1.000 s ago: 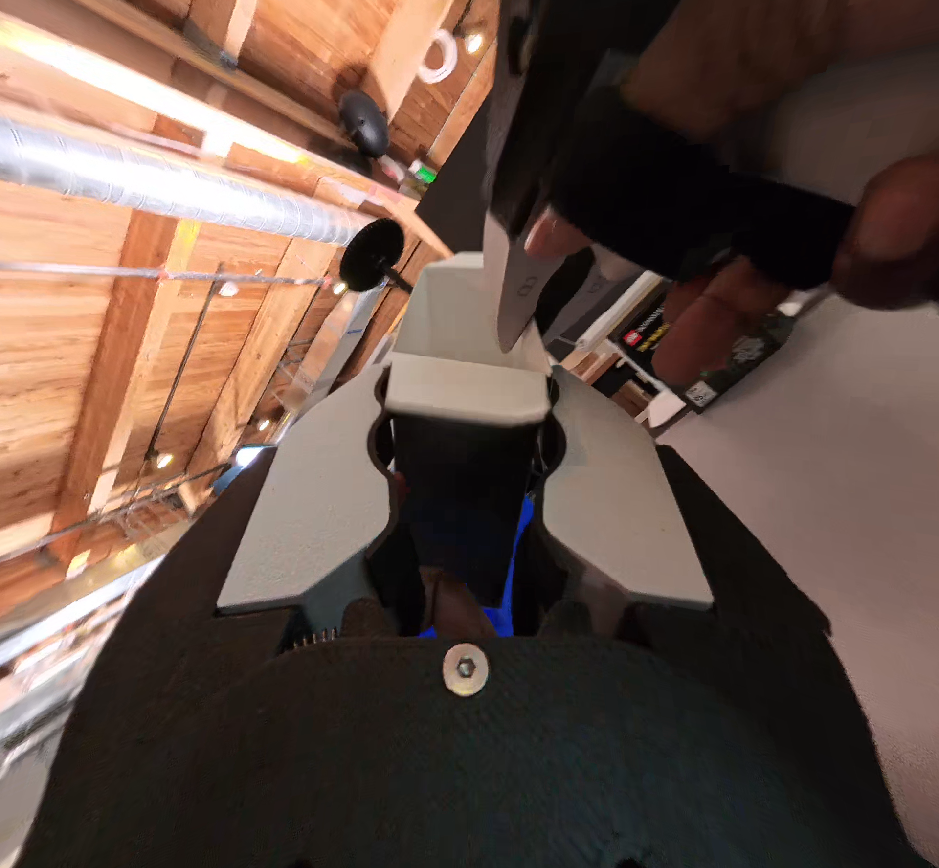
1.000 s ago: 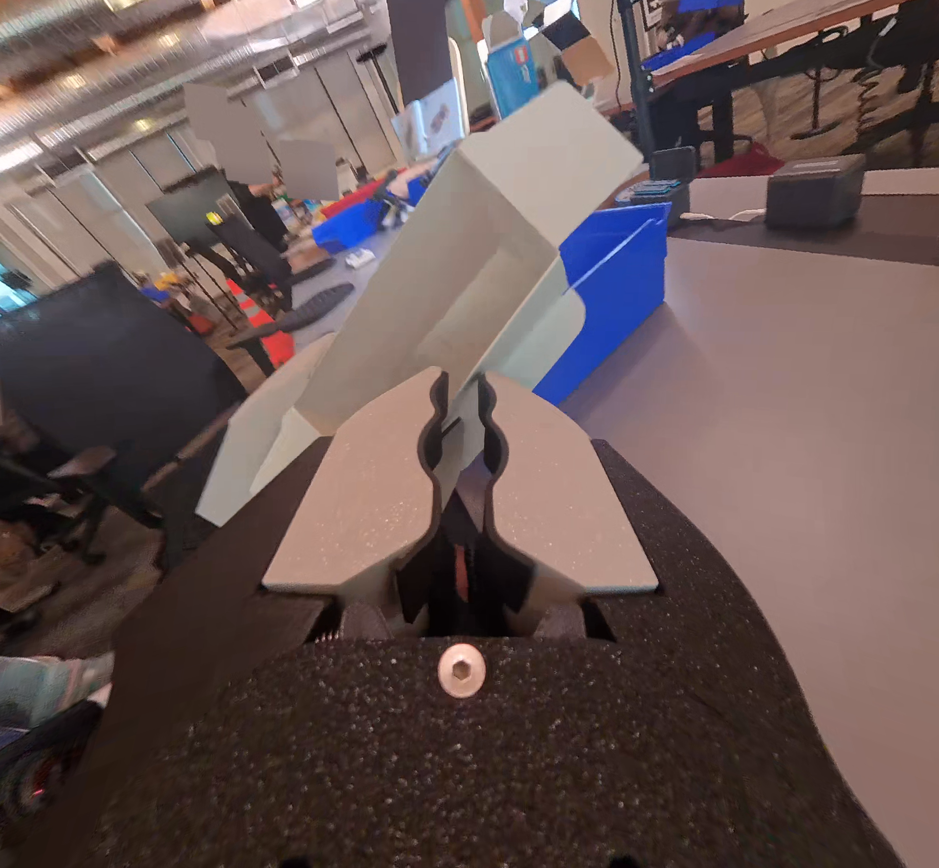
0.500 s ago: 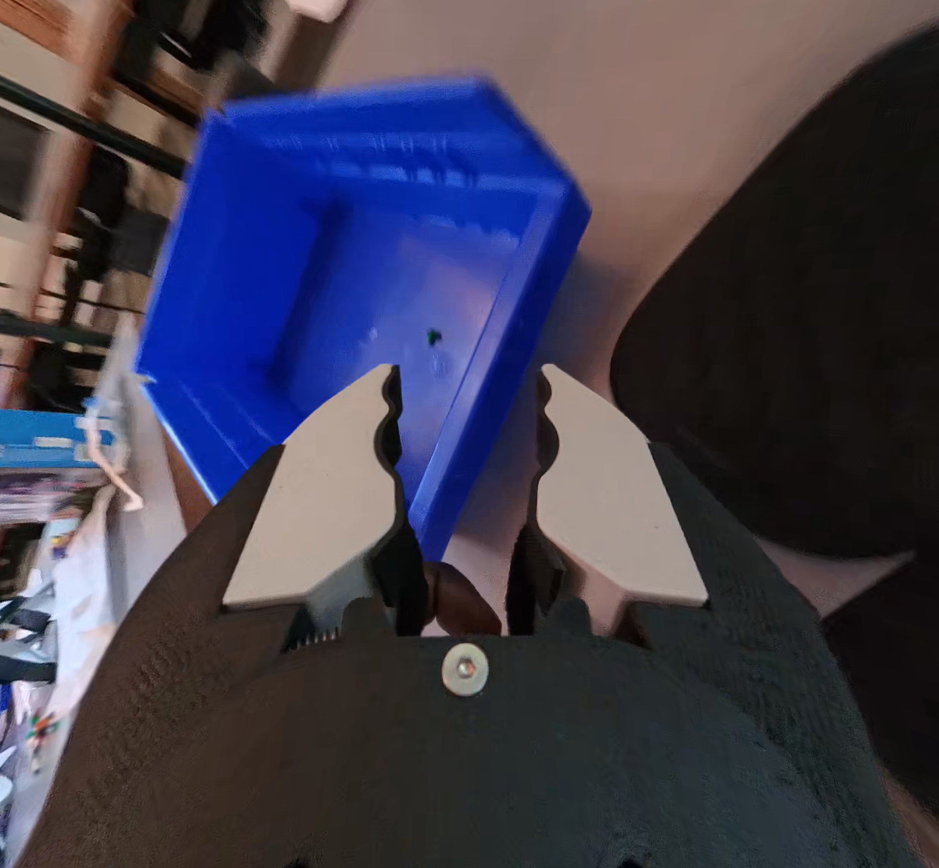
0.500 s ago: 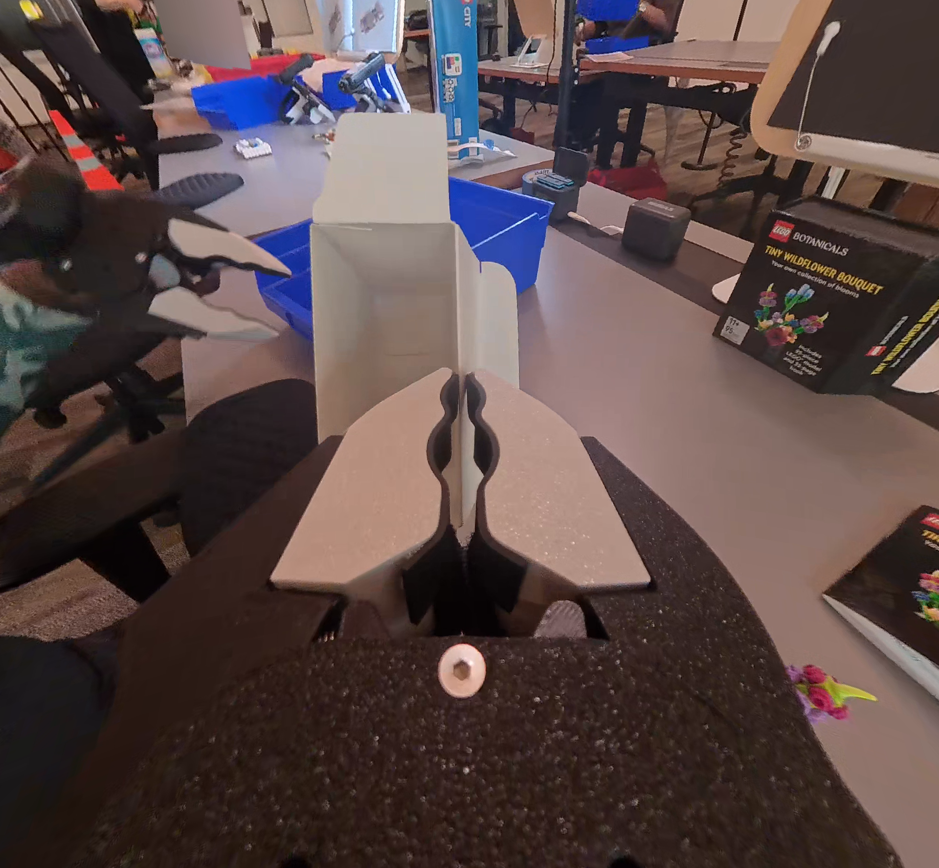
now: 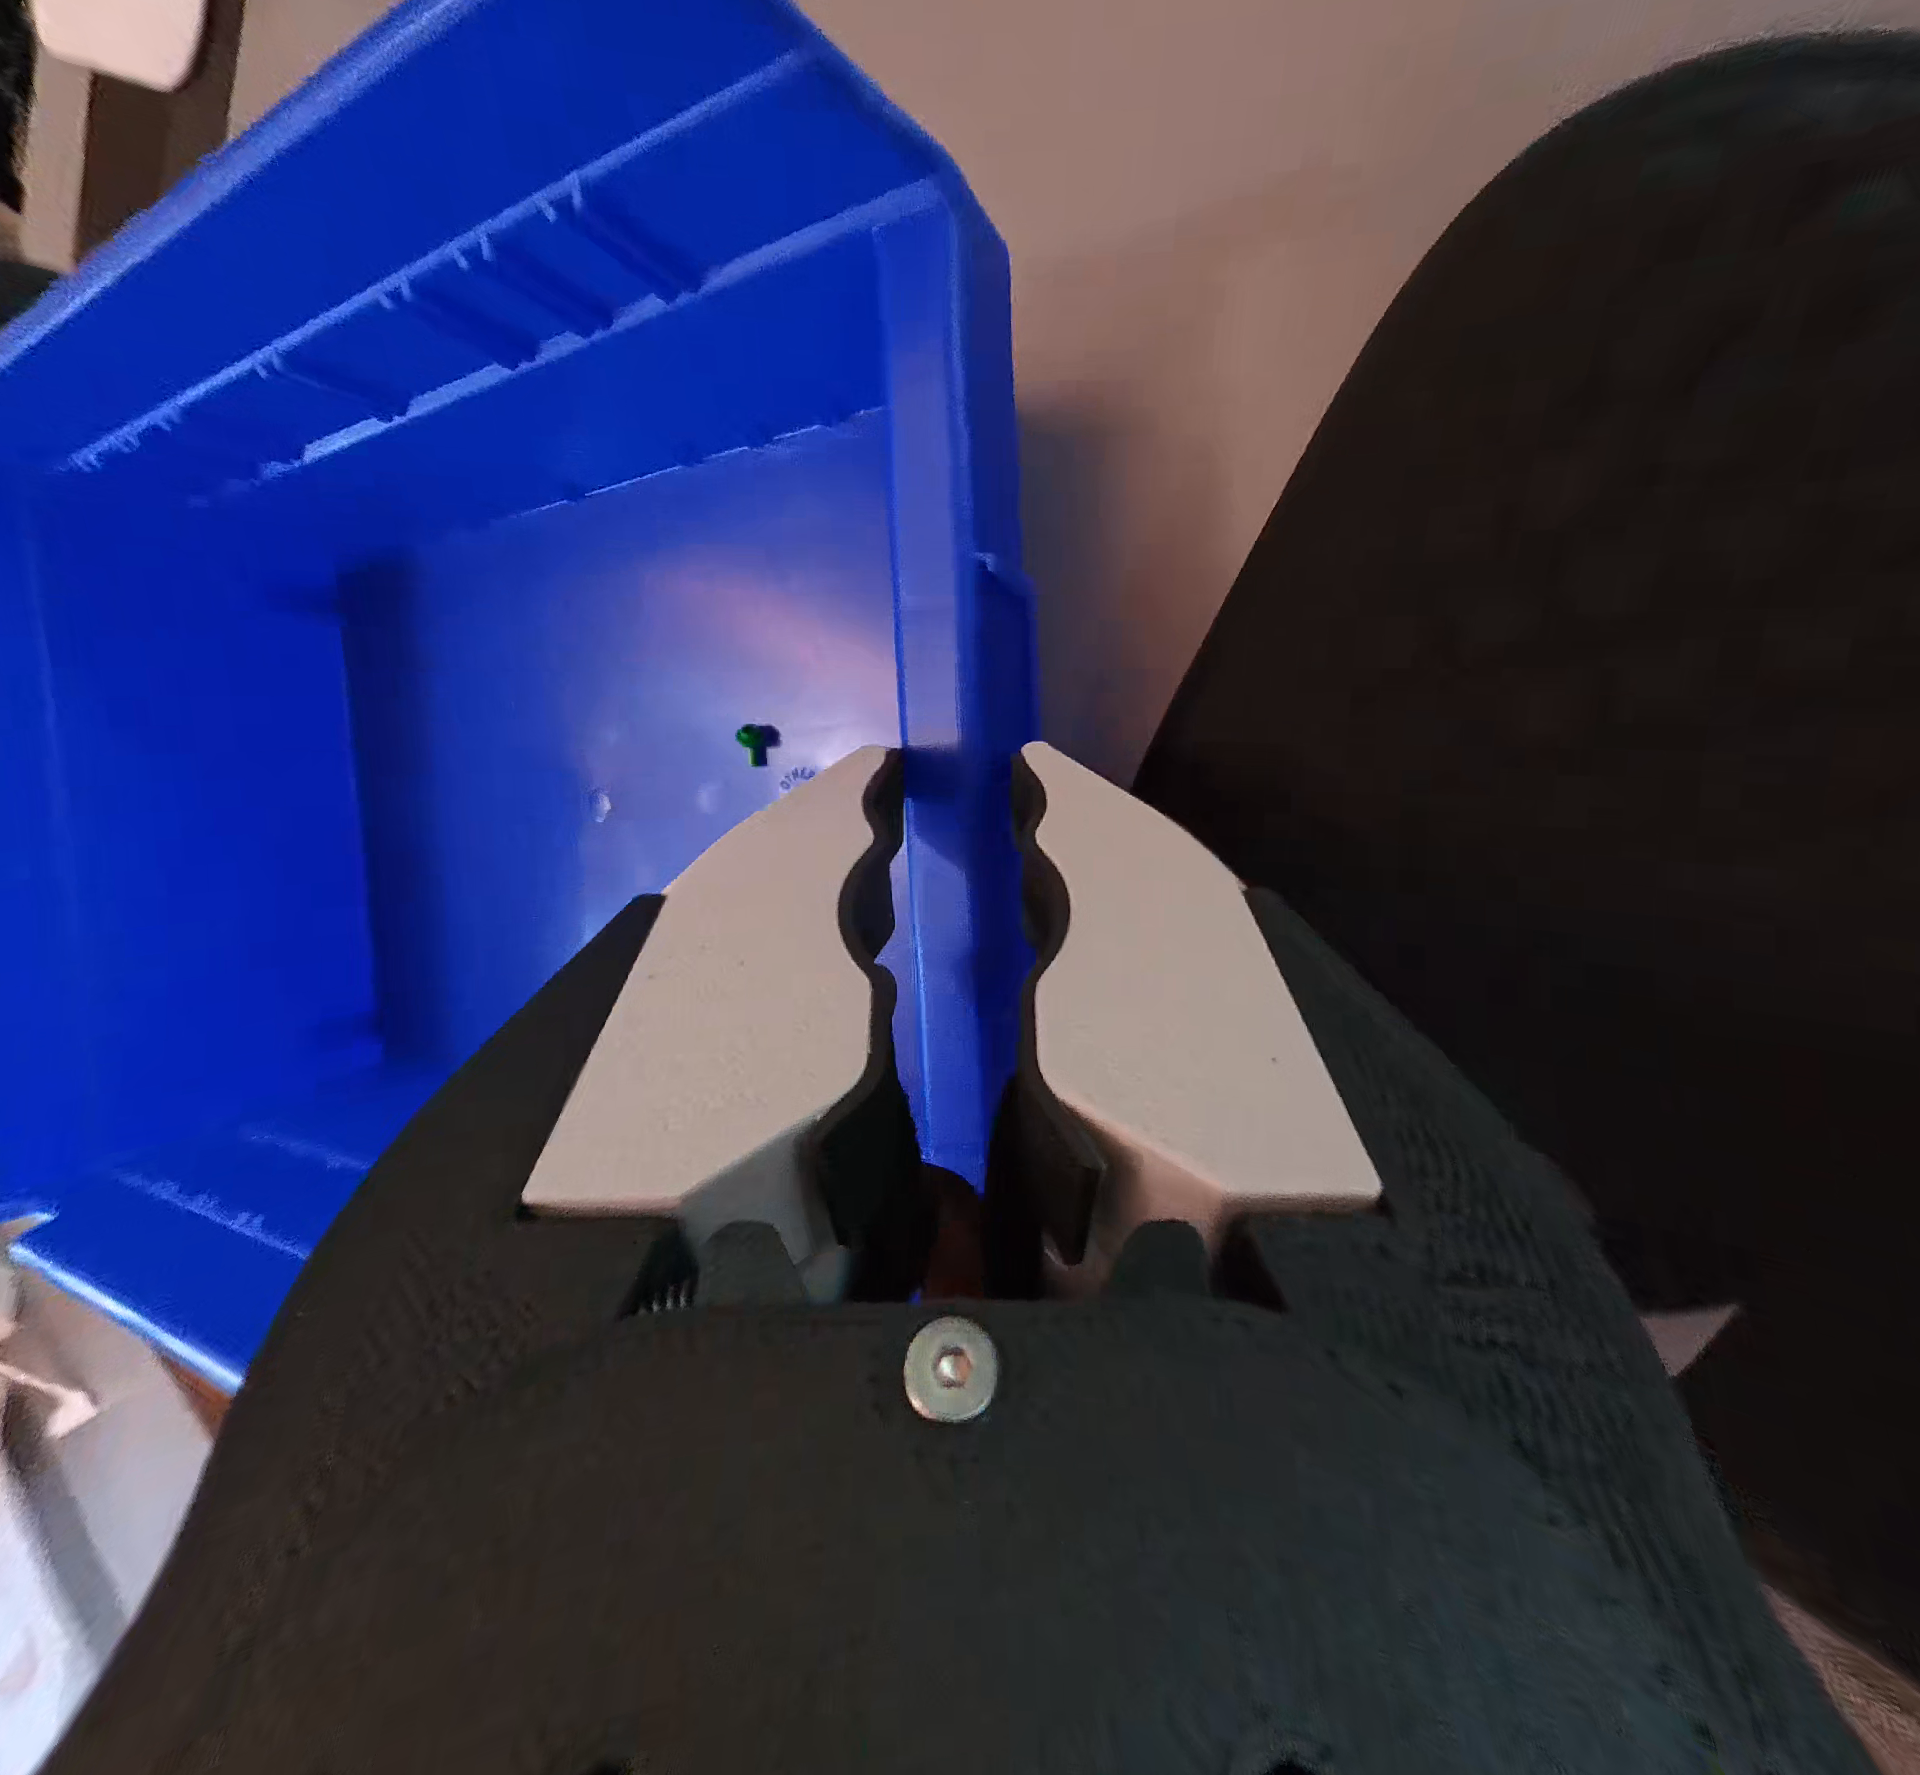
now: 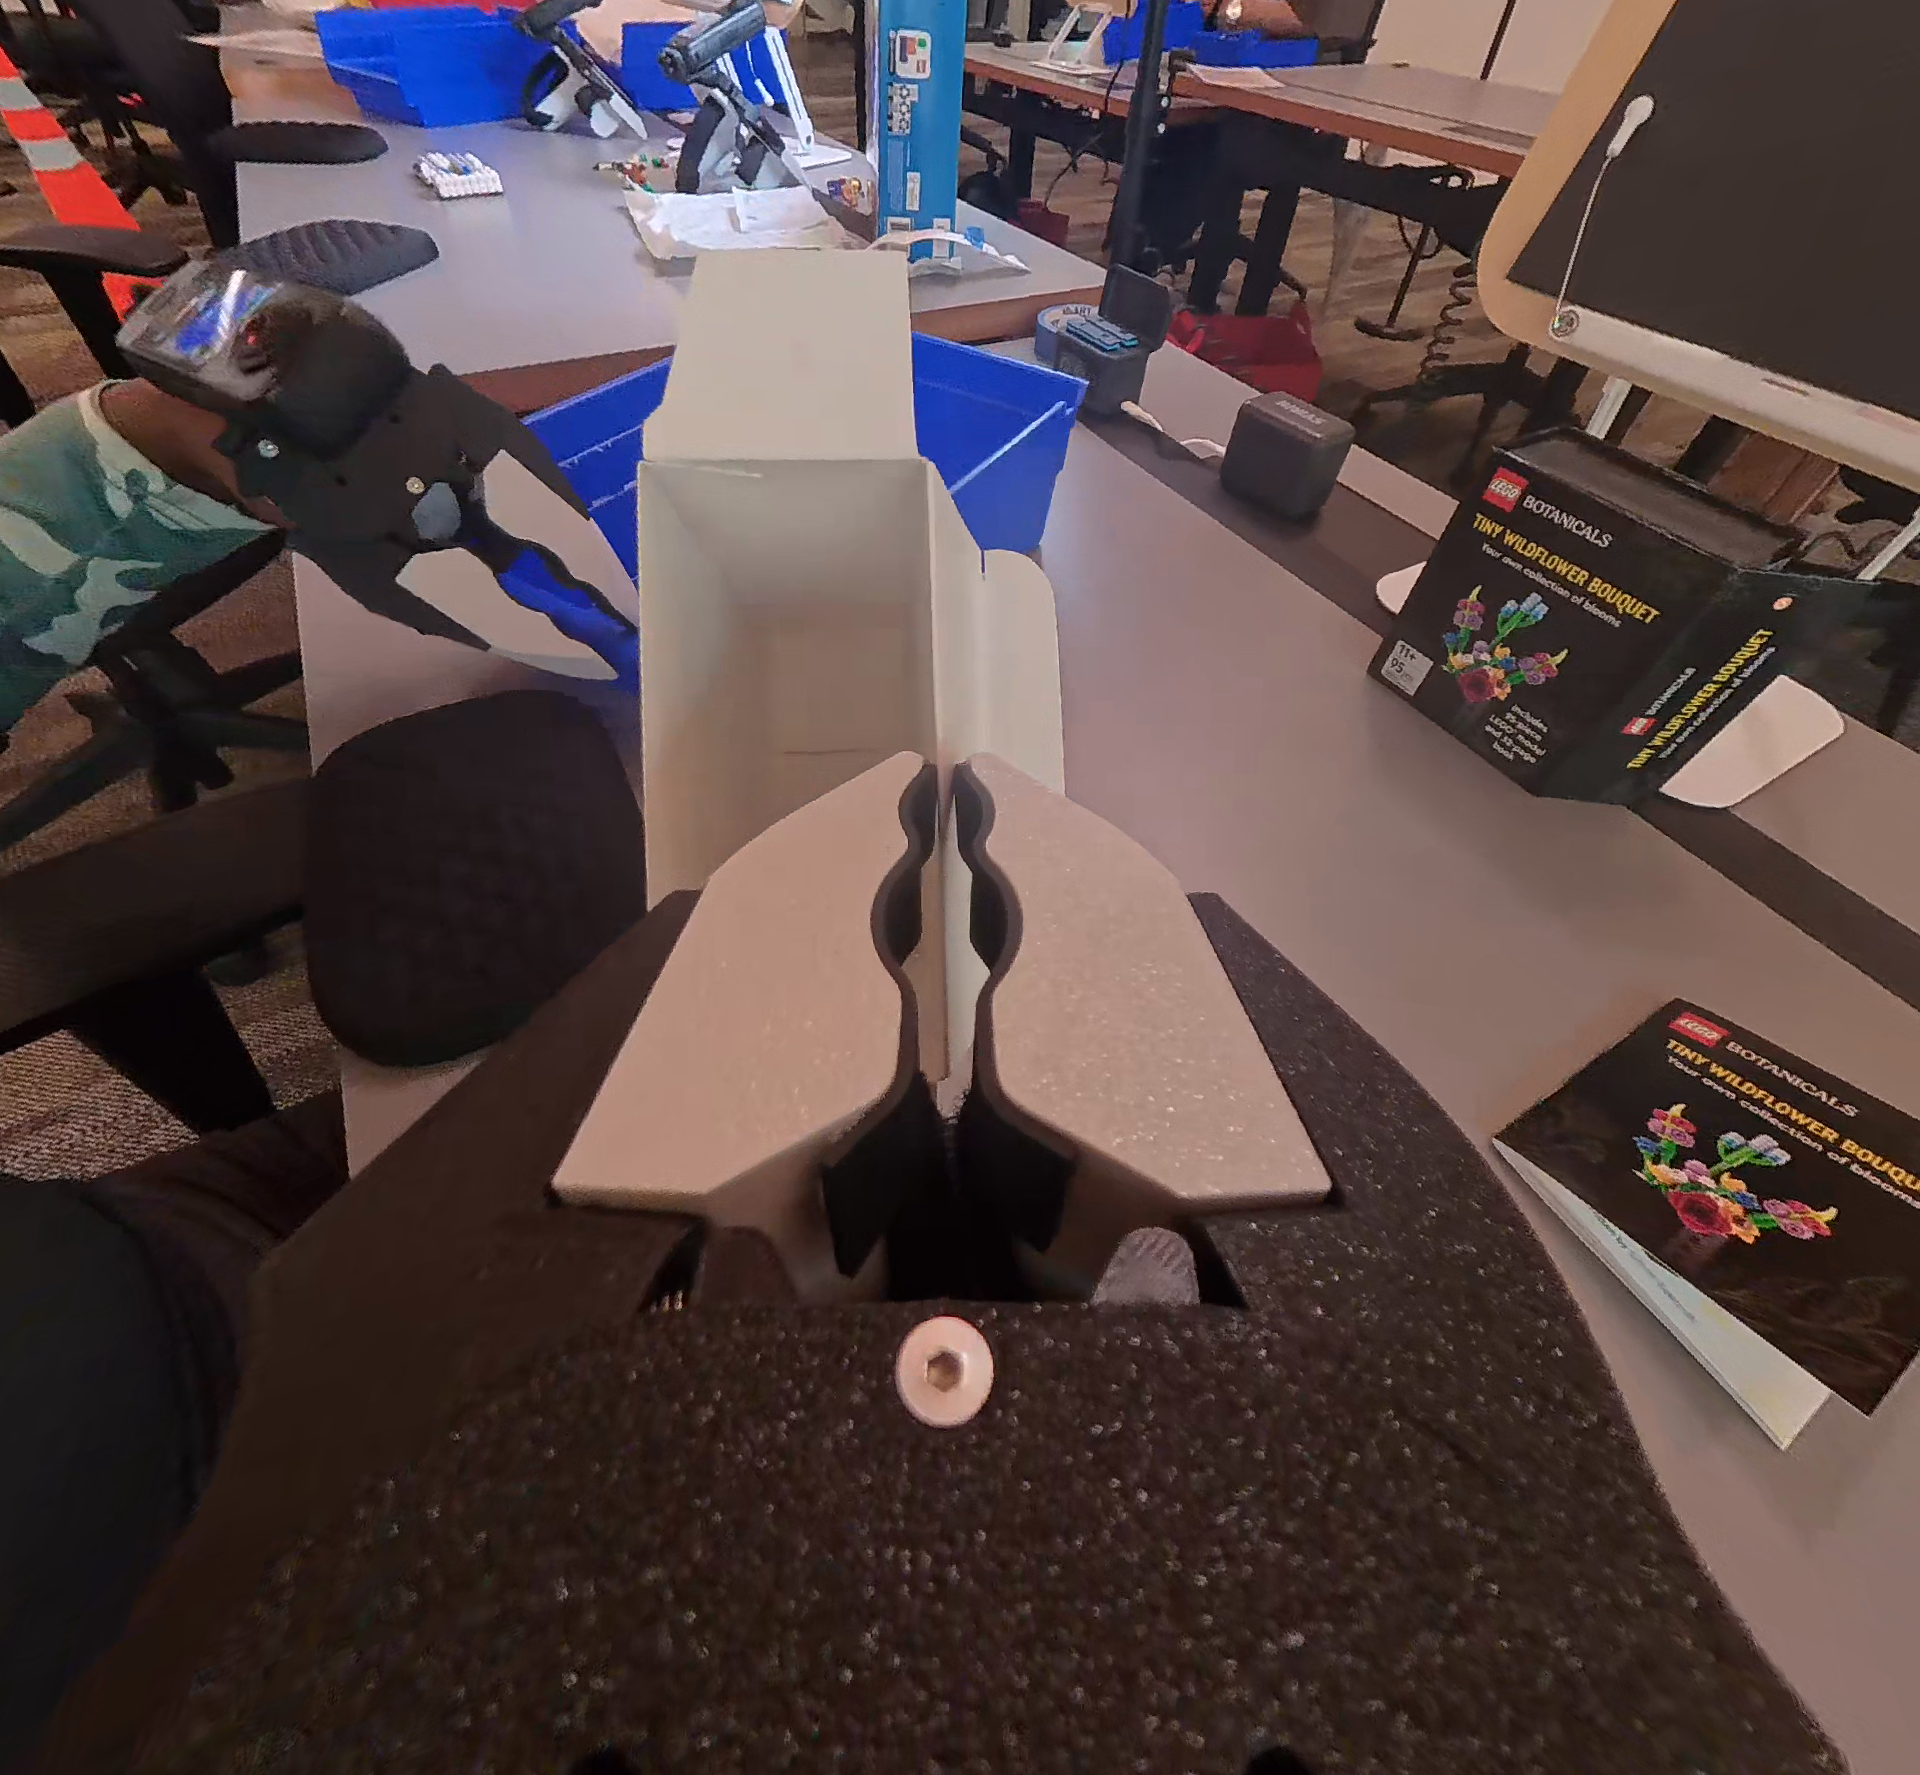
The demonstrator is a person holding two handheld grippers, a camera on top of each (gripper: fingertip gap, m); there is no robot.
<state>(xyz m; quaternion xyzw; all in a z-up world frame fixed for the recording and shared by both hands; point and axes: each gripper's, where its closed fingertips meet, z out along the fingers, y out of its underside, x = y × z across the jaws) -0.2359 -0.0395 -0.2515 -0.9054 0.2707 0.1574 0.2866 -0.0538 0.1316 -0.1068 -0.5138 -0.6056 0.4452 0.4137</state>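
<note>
L tongs [image 5: 954, 769] now astride half-hidden bin wall [image 5: 951, 499]

left claw [image 5: 954, 769] gripping blue bin [image 5: 623, 375] wall

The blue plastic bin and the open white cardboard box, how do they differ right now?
The blue plastic bin is wide, low and ribbed; the open white cardboard box is narrow, smooth and flapped. The left gripper clamps the bin's side wall, while the right gripper pinches the box's thin wall. Both are open-topped, and each is held by closed jaws.
</note>
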